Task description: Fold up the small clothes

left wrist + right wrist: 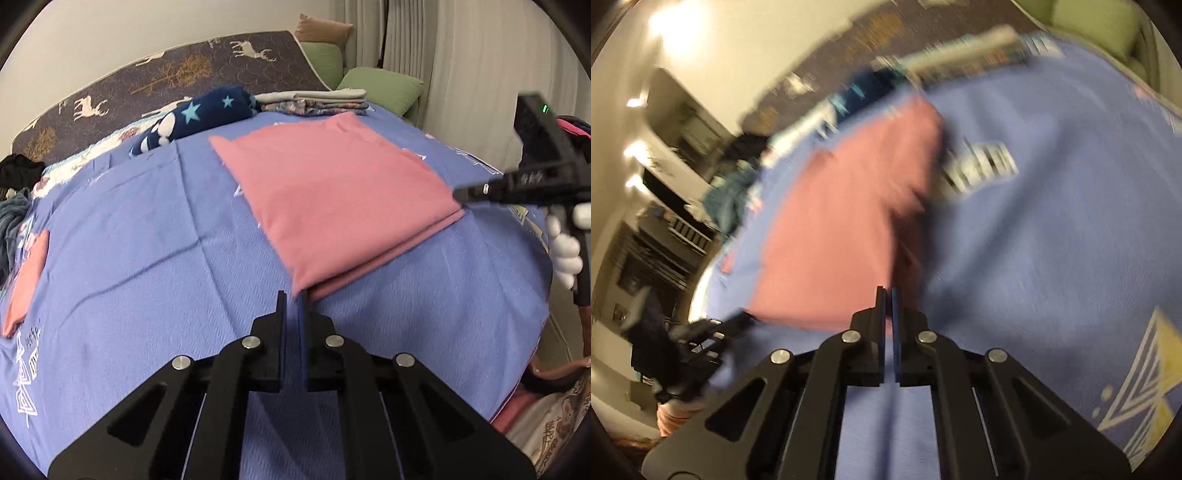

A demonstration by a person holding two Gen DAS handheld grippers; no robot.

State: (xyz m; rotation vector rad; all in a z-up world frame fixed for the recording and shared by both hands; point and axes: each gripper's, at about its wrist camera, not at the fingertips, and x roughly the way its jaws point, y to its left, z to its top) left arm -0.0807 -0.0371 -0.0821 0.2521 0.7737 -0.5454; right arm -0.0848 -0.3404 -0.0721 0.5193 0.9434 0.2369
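Both grippers, left (292,301) and right (888,295), pinch corners of the soft folded pink cloth (332,195)

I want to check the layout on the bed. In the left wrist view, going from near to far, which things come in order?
Left tongs → folded pink cloth → navy star blanket → deer-patterned board.

Blue-violet woven bedspread (147,229) with white geometric print covers the bed. Dark brown headboard panel (147,74) with deer and tree print along the far edge. Green cushions (384,86) at far right corner, tan pillow (321,27) above them.
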